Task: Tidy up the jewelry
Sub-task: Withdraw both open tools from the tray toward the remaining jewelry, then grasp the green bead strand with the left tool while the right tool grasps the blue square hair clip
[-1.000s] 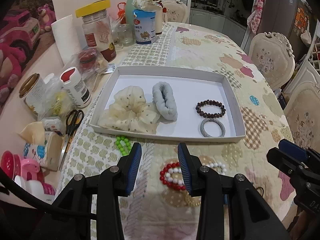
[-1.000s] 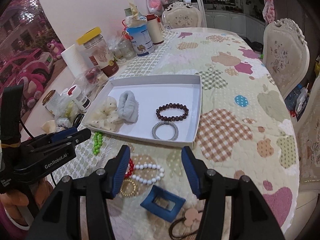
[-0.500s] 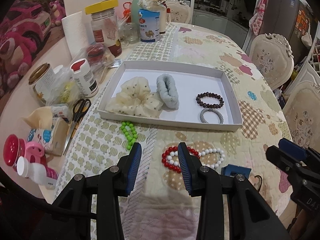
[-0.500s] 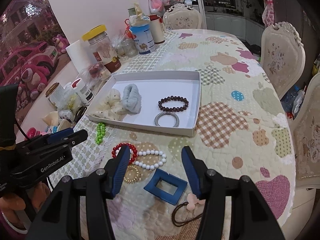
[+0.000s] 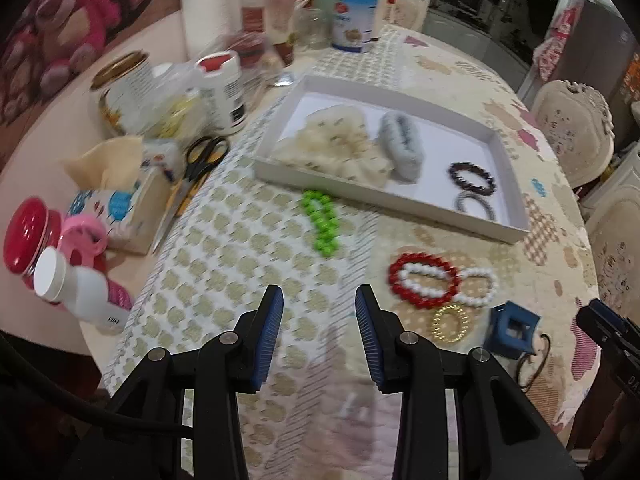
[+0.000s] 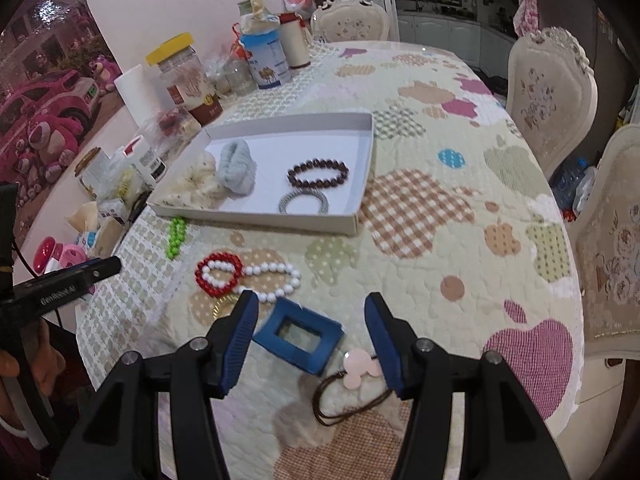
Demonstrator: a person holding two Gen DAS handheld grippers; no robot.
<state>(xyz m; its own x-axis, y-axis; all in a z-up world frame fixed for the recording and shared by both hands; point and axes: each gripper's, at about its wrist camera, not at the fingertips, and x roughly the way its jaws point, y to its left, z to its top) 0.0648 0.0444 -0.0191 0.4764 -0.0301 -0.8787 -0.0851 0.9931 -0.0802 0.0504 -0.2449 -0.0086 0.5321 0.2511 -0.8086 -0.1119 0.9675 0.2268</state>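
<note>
Both grippers are released and empty — the right gripper (image 6: 308, 326) hangs directly over the blue square clip (image 6: 298, 334) near the tabletop's front edge, nearer than the left gripper (image 5: 319, 322); the white tray (image 6: 362, 184) lies beyond.

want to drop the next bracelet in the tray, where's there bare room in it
Free: the white tray floor at its far side, beyond the dark bead bracelet and right of the grey scrunchie. Crowded: the left end under the cream scrunchie, and the near right around the grey hair tie.
</note>
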